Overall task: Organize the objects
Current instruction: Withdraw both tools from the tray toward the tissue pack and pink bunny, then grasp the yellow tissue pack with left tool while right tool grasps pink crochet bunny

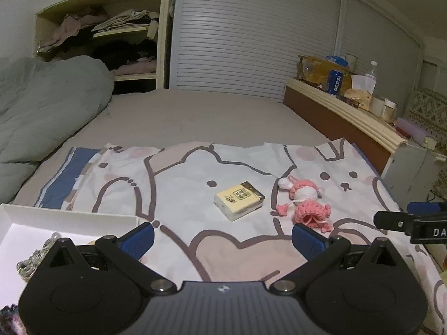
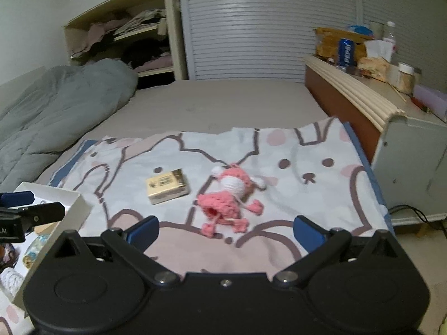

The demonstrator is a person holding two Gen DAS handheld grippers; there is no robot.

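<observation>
A small cream-yellow packet point(image 1: 239, 200) lies on the cartoon-print cloth point(image 1: 181, 184), also in the right wrist view point(image 2: 167, 185). A pink and white crochet doll point(image 1: 304, 202) lies just right of it, also in the right wrist view point(image 2: 232, 196). A white box point(image 1: 69, 219) with several small items stands at the left, also in the right wrist view point(image 2: 75, 206). My left gripper point(image 1: 223, 240) is open and empty, short of the packet. My right gripper point(image 2: 226, 233) is open and empty, just short of the doll.
A grey duvet point(image 1: 42, 106) is bunched at the far left of the bed. A wooden headboard shelf point(image 1: 343, 111) at the right holds a Pepsi can point(image 1: 335, 82), bottles and bags. An open closet point(image 1: 111, 42) with clothes stands behind.
</observation>
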